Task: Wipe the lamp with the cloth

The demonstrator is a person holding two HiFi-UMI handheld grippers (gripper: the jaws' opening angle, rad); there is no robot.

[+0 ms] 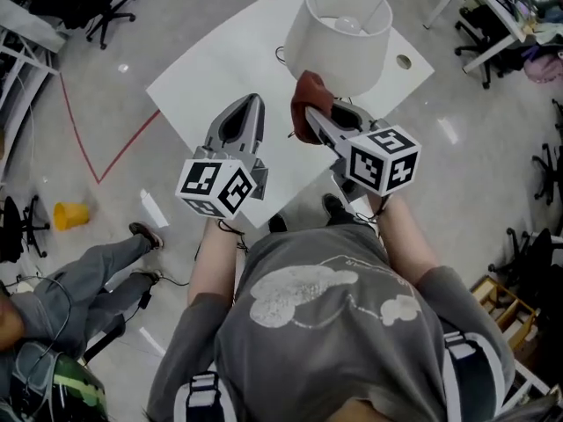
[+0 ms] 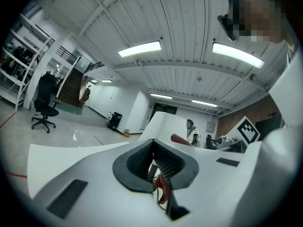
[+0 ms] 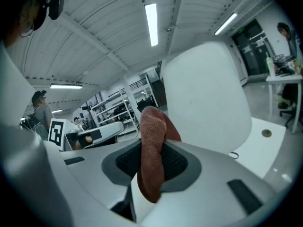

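Right gripper: jaws clamped on a rust-brown terry cloth. It is pinched mid-fold, with a rounded wad sticking out past the tips and a tail hanging below. Grip looks firm.

Left gripper: jaws pressed together with nothing between them. It is held beside the right one over the near part of the white tabletop.

The cloth wad sits just beside the lower side of the white drum-shaped fabric lampshade. I can't tell if it is touching the shade or just short of it. The lamp stands upright at the far end of the table. From the head view I look down into the open top at the bulb.

Step in hand, as I judge it: bringing the cloth onto the shade to start wiping; little or no wiping looks done.

To do it well:
- Lead with the protruding wad, not the jaw tips, so no hard plastic scrapes the fabric.
- Use light pressure, since the shade looks light and could tilt or slide.
- Sweep around the curve in overlapping passes, top rim down.
- Bring the empty left gripper to the far side of the shade or the base as a brace.
- Keep the hanging tail clear of the thin cable loop by the base.
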